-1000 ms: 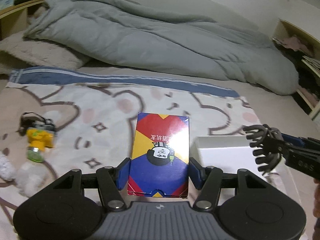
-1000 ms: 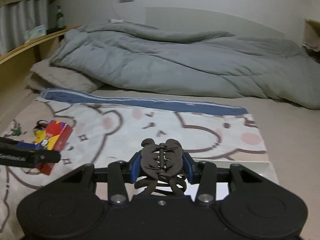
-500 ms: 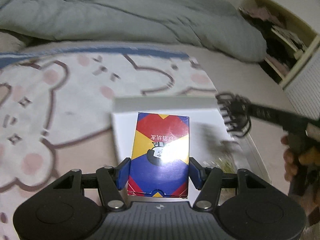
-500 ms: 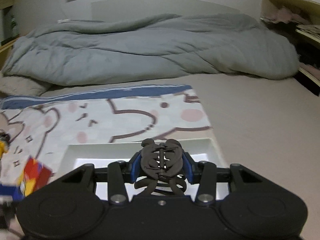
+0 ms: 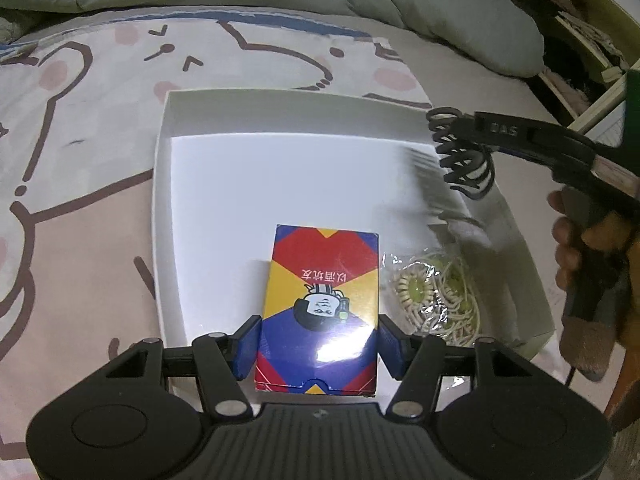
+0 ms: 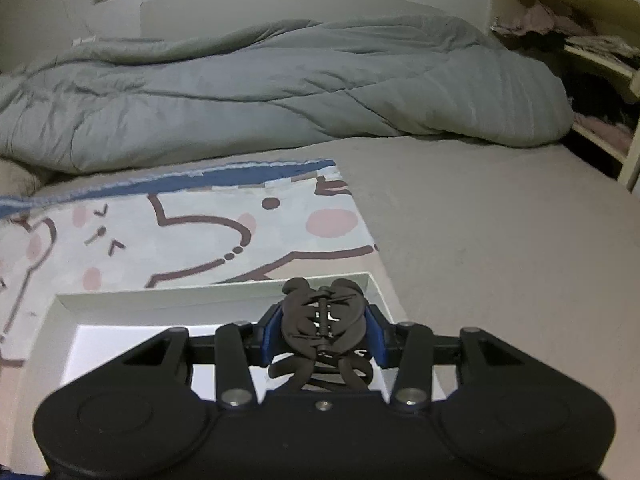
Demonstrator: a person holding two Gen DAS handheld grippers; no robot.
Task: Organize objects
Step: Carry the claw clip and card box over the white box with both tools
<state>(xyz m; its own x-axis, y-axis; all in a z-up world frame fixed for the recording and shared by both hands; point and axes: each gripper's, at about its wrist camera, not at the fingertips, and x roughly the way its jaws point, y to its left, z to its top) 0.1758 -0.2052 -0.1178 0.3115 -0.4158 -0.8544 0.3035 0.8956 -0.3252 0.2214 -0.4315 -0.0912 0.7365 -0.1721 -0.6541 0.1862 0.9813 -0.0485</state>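
Note:
My left gripper (image 5: pixel 318 342) is shut on a red, yellow and blue card box (image 5: pixel 322 300), held over the near part of a shallow white tray (image 5: pixel 280 112) on the bed. In the same left wrist view my right gripper (image 5: pixel 464 156) reaches in from the right over the tray's right side, shut on a dark brown hair claw clip (image 5: pixel 460 152). The right wrist view shows that clip (image 6: pixel 322 320) pinched between the blue pads of the right gripper (image 6: pixel 322 330), above the tray's far right corner (image 6: pixel 372 280). A clear bag of pale hair ties (image 5: pixel 434 294) lies in the tray.
A cartoon bear blanket (image 5: pixel 100 140) covers the bed under the tray. A rumpled grey duvet (image 6: pixel 260 92) is heaped behind it. Bare beige sheet (image 6: pixel 500 260) stretches to the right. Shelves with clothes (image 6: pixel 580 40) stand at the far right. A person's hand (image 5: pixel 584 248) holds the right gripper.
Both grippers swung to the right and sank, from the blanket to above the white tray. The yellow toy at the left has left the view. Both grips are unchanged.

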